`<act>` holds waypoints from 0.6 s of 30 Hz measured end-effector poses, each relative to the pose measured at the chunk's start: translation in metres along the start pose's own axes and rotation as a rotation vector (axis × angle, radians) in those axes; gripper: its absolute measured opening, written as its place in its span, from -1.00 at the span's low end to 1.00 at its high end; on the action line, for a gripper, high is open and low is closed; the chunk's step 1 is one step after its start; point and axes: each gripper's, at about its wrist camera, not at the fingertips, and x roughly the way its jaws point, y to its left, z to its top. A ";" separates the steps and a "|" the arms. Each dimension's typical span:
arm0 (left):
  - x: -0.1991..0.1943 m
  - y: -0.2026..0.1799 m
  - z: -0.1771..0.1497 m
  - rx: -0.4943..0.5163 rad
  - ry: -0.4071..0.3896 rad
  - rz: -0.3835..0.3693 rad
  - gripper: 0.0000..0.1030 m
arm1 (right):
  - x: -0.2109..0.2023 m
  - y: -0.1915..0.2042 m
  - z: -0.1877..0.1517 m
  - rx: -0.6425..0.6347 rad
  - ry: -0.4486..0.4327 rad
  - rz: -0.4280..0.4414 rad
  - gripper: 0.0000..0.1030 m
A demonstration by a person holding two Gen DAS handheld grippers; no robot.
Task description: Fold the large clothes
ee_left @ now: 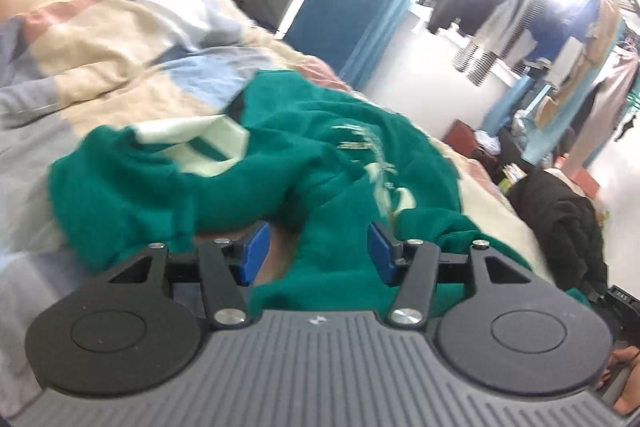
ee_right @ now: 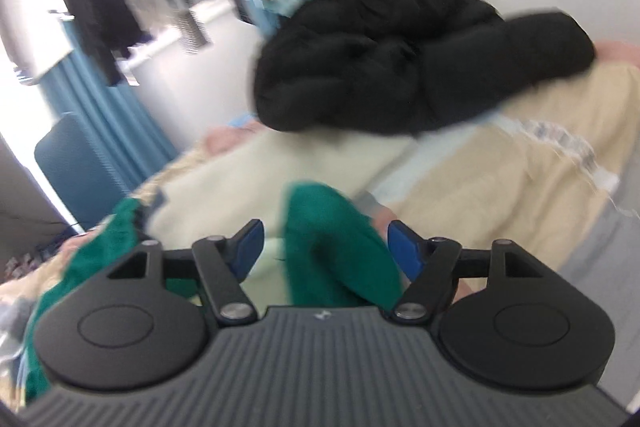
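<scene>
A green sweater [ee_left: 224, 187] with cream patches lies crumpled on the bed in the left wrist view. My left gripper [ee_left: 318, 251] hovers over its near edge, jaws apart; its blue pads [ee_left: 256, 251] touch no fabric. In the right wrist view a green sleeve [ee_right: 340, 247] of the same sweater runs between the jaws of my right gripper [ee_right: 326, 249]. That gripper is open and its pads [ee_right: 406, 253] do not press on the sleeve. Both views are blurred.
A patchwork quilt [ee_left: 120, 67] covers the bed. A black puffer jacket [ee_right: 400, 67] is heaped at the far end, also seen as a dark jacket [ee_left: 560, 219]. A blue chair [ee_left: 336, 15] and hanging clothes [ee_left: 520, 7] stand beyond the bed by the window.
</scene>
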 end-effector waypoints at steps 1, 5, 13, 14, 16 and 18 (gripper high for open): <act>0.006 -0.005 0.005 0.010 0.005 -0.009 0.16 | -0.005 0.006 -0.001 -0.022 -0.016 0.020 0.39; 0.047 -0.025 0.012 0.073 0.073 -0.037 0.16 | -0.015 0.032 -0.011 -0.118 -0.015 0.132 0.39; 0.118 -0.037 -0.004 0.119 0.178 -0.163 -0.11 | 0.013 0.090 -0.069 -0.309 0.286 0.424 0.35; 0.122 -0.037 -0.007 0.120 0.196 -0.182 -0.21 | 0.017 0.096 -0.076 -0.324 0.321 0.453 0.35; 0.130 -0.037 -0.016 0.128 0.231 -0.193 -0.32 | 0.024 0.107 -0.087 -0.346 0.353 0.485 0.35; 0.135 -0.039 -0.024 0.148 0.262 -0.162 -0.67 | 0.031 0.116 -0.093 -0.364 0.367 0.507 0.35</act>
